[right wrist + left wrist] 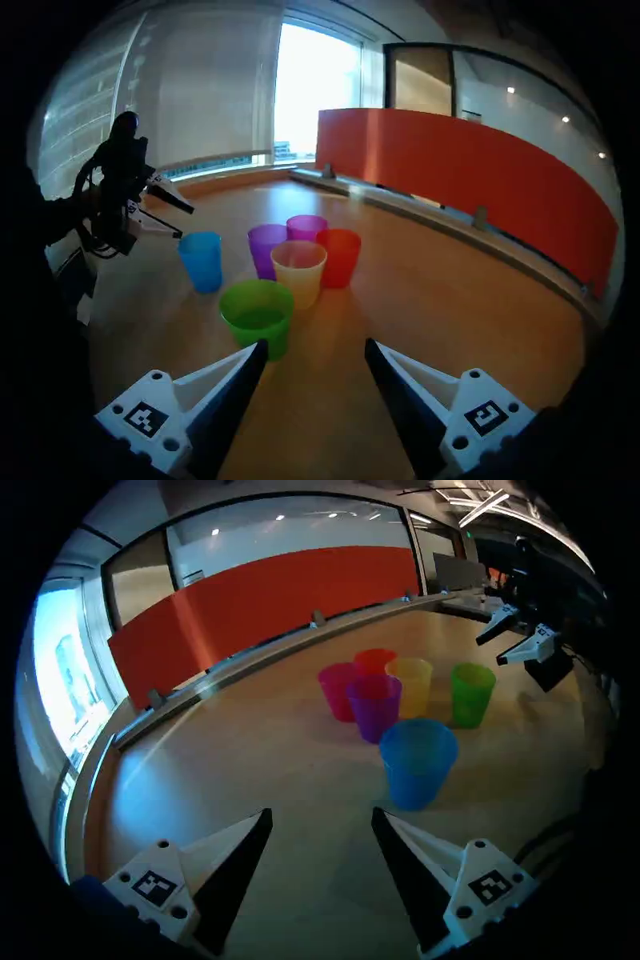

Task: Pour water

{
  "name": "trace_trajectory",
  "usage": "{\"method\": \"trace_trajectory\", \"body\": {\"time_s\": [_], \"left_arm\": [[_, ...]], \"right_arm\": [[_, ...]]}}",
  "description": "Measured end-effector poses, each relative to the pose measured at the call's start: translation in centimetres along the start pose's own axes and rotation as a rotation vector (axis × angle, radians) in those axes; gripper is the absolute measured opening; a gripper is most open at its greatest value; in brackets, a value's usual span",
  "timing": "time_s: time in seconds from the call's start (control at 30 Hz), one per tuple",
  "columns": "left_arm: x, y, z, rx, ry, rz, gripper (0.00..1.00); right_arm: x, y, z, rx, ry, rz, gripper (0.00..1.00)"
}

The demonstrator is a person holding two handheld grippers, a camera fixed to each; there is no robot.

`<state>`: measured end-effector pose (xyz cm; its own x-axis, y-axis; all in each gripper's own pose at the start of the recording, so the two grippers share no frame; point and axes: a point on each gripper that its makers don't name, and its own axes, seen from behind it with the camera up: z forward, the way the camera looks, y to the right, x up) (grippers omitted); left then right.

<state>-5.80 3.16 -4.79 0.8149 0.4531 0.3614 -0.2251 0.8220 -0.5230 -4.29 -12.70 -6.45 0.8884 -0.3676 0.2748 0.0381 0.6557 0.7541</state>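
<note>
Several plastic cups stand grouped on a wooden table. A blue cup (418, 762) is nearest my left gripper (322, 820), which is open with nothing between its fingers. Behind it stand a purple cup (374, 707), a pink cup (339, 690), a red cup (374, 660), a yellow cup (411, 686) and a green cup (471, 693). In the right gripper view the green cup (258, 316) sits just ahead of my open right gripper (314, 348), with the yellow cup (299, 272), red cup (340, 256), purple cup (266, 248), pink cup (307, 228) and blue cup (201, 260) beyond.
The wooden table (264, 760) is bordered by a metal rail (240, 668) and an orange partition (272, 600). Across the cups each view shows the other gripper: the right one (520, 636) and the left one (164, 212), held by a dark-sleeved arm. Bright windows stand behind.
</note>
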Motion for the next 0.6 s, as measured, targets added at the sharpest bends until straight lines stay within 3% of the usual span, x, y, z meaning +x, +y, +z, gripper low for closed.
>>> {"method": "trace_trajectory", "body": {"time_s": [0.3,0.6], "left_arm": [[1.3,-2.5,-0.8,0.101,0.077,-0.065,0.92],[2.2,-4.9,-1.2,0.172,0.143,-0.150,0.92]], "right_arm": [[1.8,1.8,-0.7,-0.099,0.085,0.078,0.94],[3.3,3.1,-1.2,-0.192,0.135,0.080,0.94]]}}
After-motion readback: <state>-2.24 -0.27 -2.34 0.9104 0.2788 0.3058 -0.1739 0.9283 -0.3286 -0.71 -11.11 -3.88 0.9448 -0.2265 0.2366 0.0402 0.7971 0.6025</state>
